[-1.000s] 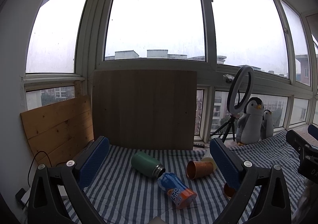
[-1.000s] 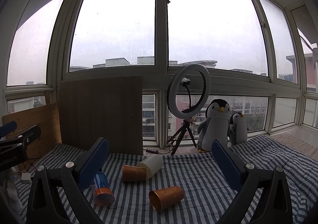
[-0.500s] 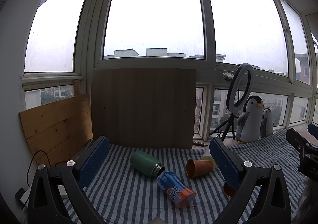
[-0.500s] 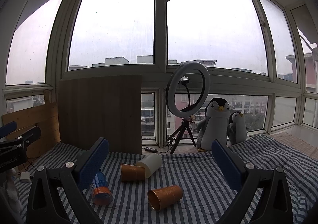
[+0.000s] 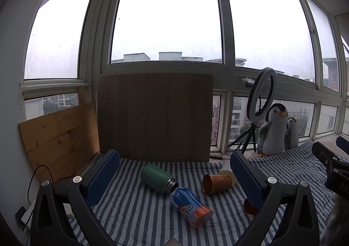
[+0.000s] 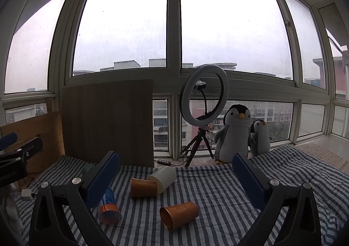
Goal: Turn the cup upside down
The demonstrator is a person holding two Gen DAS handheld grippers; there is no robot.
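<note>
Left gripper (image 5: 174, 175): fingers spread wide, holding nothing, hovering above the striped bed cover (image 5: 139, 213) with the green flask (image 5: 157, 178) and the blue-and-orange bottle (image 5: 192, 209) lying between them in its view.
Right gripper (image 6: 174, 177): fingers likewise wide apart and empty, well above the cups.
Near copper cup (image 6: 180, 215): on its side on the bed cover, mouth toward the camera and to the left, apart from the others; it looks the easiest target.
Far copper cup (image 6: 144, 187): also on its side, touching the cream cup (image 6: 162, 178) behind it.
Step in hand: judged as the approach; no cup is gripped yet and none stands mouth-down.
Risk, rolling: a cup on its side may roll off when one finger touches first, since the soft cover gives little hold.
Risk, crushing: the thin wall could dent or squirt out if squeezed near the open rim.
Risk, neighbours: reaching for the far cup could nudge the cream cup or the bottle.
Risk, landing: set mouth-down on the yielding bedding, the cup may tip over.
Readable writing: the bottle's label shows large letters, roughly "ORC"; the rest is too curved to read.
Other writing: faint white letters on each gripper body, illegible.
</note>
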